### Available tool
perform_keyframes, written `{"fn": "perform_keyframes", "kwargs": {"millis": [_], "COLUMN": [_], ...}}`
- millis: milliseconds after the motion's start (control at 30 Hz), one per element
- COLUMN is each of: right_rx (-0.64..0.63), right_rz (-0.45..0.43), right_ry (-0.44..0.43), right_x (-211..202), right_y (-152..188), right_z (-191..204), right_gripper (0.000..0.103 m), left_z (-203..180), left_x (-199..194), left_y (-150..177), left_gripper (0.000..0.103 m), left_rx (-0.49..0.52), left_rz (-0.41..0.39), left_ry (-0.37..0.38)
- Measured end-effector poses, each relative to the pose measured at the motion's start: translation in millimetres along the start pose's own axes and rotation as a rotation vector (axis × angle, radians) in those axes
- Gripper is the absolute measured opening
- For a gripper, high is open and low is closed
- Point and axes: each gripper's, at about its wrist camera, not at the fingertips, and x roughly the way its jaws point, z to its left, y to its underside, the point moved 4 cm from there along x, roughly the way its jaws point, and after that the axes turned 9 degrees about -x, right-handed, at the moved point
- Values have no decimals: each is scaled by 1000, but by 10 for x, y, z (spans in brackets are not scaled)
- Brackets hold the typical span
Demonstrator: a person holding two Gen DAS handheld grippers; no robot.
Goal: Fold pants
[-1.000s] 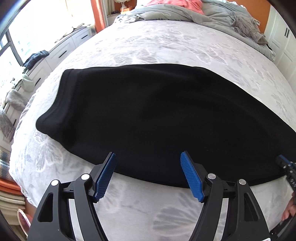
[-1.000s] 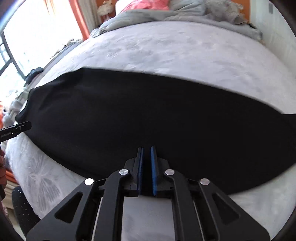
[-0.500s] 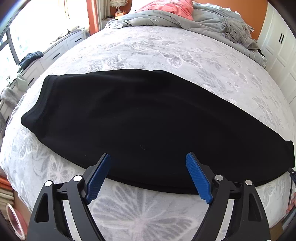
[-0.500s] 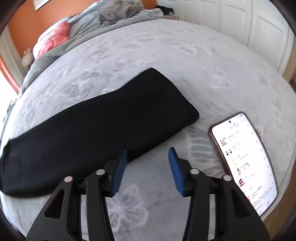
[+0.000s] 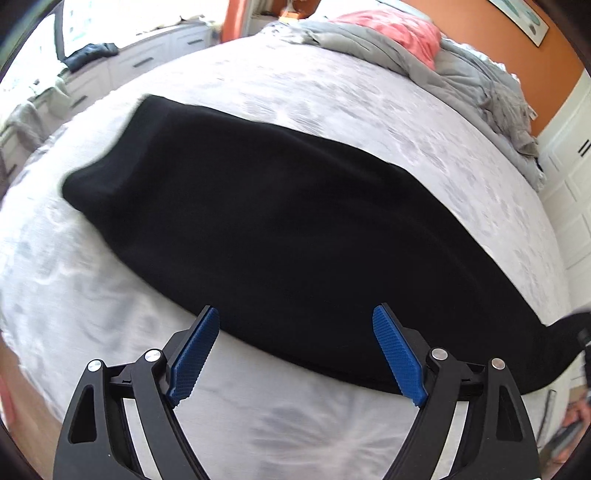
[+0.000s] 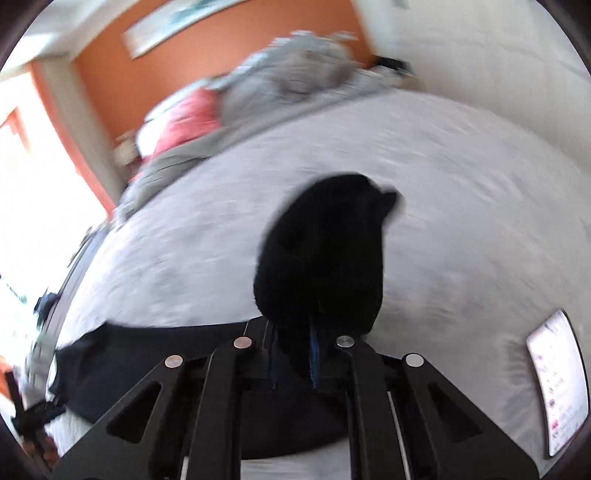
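The black pants (image 5: 280,221) lie folded lengthwise across the grey-white bedspread (image 5: 295,432), waist end at the left. My left gripper (image 5: 295,350) is open and empty, hovering at the pants' near edge. My right gripper (image 6: 293,354) is shut on the leg end of the pants (image 6: 325,258), which stands lifted above the bed; the rest of the pants (image 6: 147,354) trails left below it. In the left wrist view the lifted end (image 5: 569,332) rises at the far right.
A lit phone (image 6: 557,384) lies on the bed at the right. A crumpled grey duvet (image 5: 461,77) and a pink pillow (image 5: 399,33) lie at the head of the bed. White drawers (image 5: 147,62) stand along the left, with white wardrobe doors (image 5: 569,184) on the right.
My right gripper went from open beside the leg end to shut on it and lifted it. My left gripper stayed open and swung a little to the left.
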Motion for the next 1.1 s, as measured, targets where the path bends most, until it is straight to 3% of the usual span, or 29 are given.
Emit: {"fn": "perform_keyframes", "kwargs": {"millis": [133, 200, 267, 333, 400, 433, 533, 667, 733, 833, 867, 900, 933, 967, 1000, 1033, 1100], "right_rx": [-198, -326, -421, -458, -456, -442, -379, -221, -141, -25, 15, 42, 81, 116, 154, 158, 119], "right_rz": [59, 140, 231, 240, 193, 162, 124, 185, 214, 262, 267, 267, 269, 271, 275, 269, 256], "right_ry": [-225, -281, -270, -284, -233, -190, -30, 134, 132, 43, 0, -31, -78, -118, -124, -141, -141], "right_x": [314, 638, 875, 846, 630, 518, 285, 240, 305, 523, 609, 667, 750, 818, 888, 925, 840], "right_y": [61, 361, 710, 864, 870, 815, 640, 680, 788, 993, 1046, 1073, 1102, 1115, 1136, 1122, 1010], "right_z": [1525, 2212, 2637, 2803, 2727, 2603, 1998, 1065, 794, 676, 658, 663, 674, 716, 710, 734, 822], "right_gripper": [13, 23, 25, 30, 63, 68, 70, 72, 72, 72, 72, 71, 67, 53, 32, 25, 20], "left_z": [383, 552, 721, 936, 1131, 1237, 1478, 1590, 1544, 1532, 1536, 1544, 1561, 1584, 1615, 1622, 1547], "left_x": [-104, -121, -126, -145, -119, -80, 108, 453, 475, 534, 544, 554, 584, 608, 608, 582, 447], "left_y": [-161, -219, -263, -300, -379, -455, -591, -735, -807, -927, -973, -1008, -1043, -1060, -1076, -1098, -1119], "left_gripper": [83, 83, 83, 83, 83, 83, 83, 82, 82, 81, 68, 41, 26, 20, 18, 18, 17], "left_rx": [-27, -50, -65, -91, -110, -123, -218, -343, -353, -415, -428, -442, -448, -469, -500, -496, -460], "left_rz": [-29, -22, -12, -1, 0, -7, 6, -16, -101, -162, -168, -162, -140, -109, -94, -95, -112], "left_ry": [-15, 2, 18, 47, 49, 45, 90, 129, 120, 165, 177, 175, 208, 265, 281, 279, 252]}}
